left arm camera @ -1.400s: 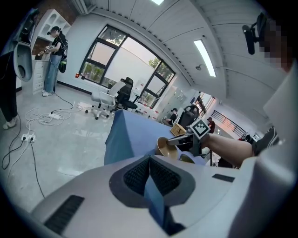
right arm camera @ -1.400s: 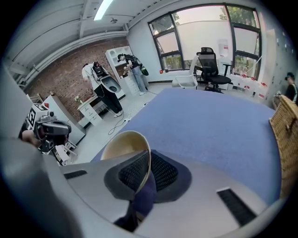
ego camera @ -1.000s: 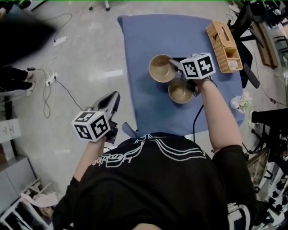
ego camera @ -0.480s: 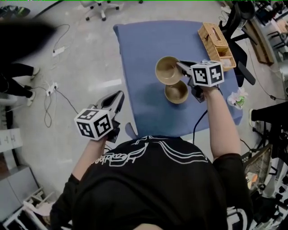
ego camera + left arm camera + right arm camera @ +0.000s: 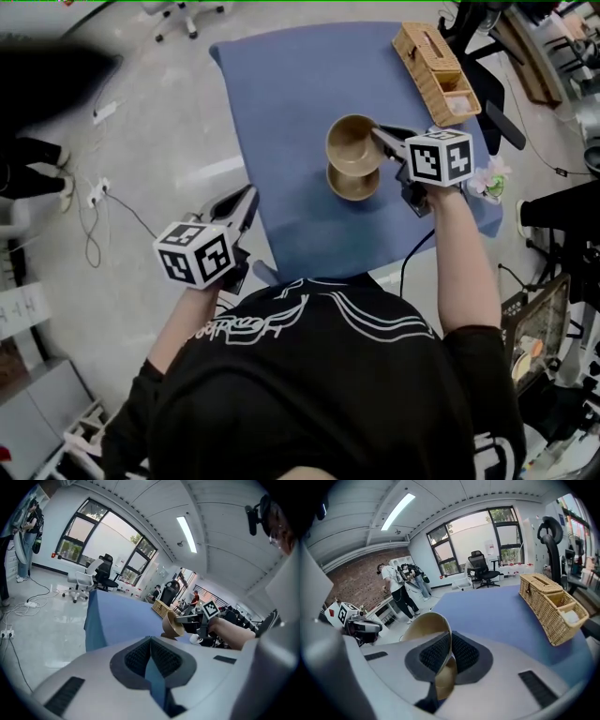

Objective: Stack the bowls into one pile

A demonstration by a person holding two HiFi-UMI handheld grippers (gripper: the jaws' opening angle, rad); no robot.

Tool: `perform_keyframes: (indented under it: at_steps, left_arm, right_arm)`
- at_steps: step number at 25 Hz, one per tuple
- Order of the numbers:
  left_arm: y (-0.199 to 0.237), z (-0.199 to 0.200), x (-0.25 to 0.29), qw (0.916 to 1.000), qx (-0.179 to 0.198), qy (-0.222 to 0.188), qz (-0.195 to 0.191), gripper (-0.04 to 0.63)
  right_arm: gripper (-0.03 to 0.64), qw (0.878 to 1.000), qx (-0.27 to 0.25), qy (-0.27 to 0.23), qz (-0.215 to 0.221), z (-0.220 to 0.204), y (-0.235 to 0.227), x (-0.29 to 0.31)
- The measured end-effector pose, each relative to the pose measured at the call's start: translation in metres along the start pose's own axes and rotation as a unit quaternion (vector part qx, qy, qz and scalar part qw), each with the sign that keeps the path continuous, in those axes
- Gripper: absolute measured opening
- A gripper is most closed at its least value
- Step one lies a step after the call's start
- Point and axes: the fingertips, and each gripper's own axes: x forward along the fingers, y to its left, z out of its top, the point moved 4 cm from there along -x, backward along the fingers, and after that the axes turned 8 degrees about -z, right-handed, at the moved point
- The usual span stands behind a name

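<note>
Presently right gripper (image 5: 378,134) pinches tilted bowl (image 5: 352,142) by rim, above second bowl (image 5: 354,186).

Smooth matt tan bowl (image 5: 352,142), blue cloth cover (image 5: 281,122), woven wicker basket (image 5: 427,61)

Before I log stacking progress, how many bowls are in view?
2. One tan round bowl is clamped by its rim in the right hand-held gripper, overlapping the second tan round bowl resting on the blue-covered table. No others show.
</note>
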Motion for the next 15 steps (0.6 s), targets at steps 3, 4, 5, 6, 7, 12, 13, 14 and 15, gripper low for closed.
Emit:
perform_keyframes:
  at_steps: [3,4,5,6,7,12,13,14,15]
  left_arm:
    - [-0.002,-0.004,0.007,0.9999,0.000,0.009,-0.005,0.024]
    - [-0.003,-0.005,0.009,0.9999,0.000,0.013,-0.007,0.025]
    - [-0.004,-0.006,0.010,0.9998,0.001,0.016,-0.008,0.023]
    - [-0.004,-0.007,0.011,0.9998,0.001,0.018,-0.010,0.023]
    - [-0.004,-0.008,0.012,0.9997,0.002,0.020,-0.010,0.023]
    - [-0.005,-0.012,0.019,0.9996,0.002,0.027,-0.012,0.025]
    - [-0.005,-0.013,0.019,0.9995,0.002,0.029,-0.012,0.023]
    - [-0.004,-0.014,0.020,0.9994,0.002,0.031,-0.013,0.024]
    - [-0.004,-0.015,0.020,0.9994,0.002,0.032,-0.014,0.025]
  right_arm:
    - [0.040,1.000,0.012,0.005,-0.002,-0.012,-0.003,-0.002]
    - [0.040,1.000,0.017,0.006,-0.002,-0.017,-0.004,-0.003]
    - [0.041,1.000,0.021,0.008,-0.002,-0.021,-0.004,-0.003]
    - [0.040,1.000,0.024,0.009,-0.002,-0.025,-0.004,-0.004]
    - [0.041,1.000,0.027,0.011,-0.001,-0.029,-0.003,-0.004]
    - [0.040,0.998,0.046,0.026,0.016,-0.049,0.000,-0.001]
    - [0.041,0.998,0.047,0.030,0.016,-0.054,0.000,0.000]
    - [0.041,0.998,0.047,0.033,0.016,-0.057,0.001,0.001]
    - [0.041,0.998,0.047,0.036,0.015,-0.061,0.001,0.002]
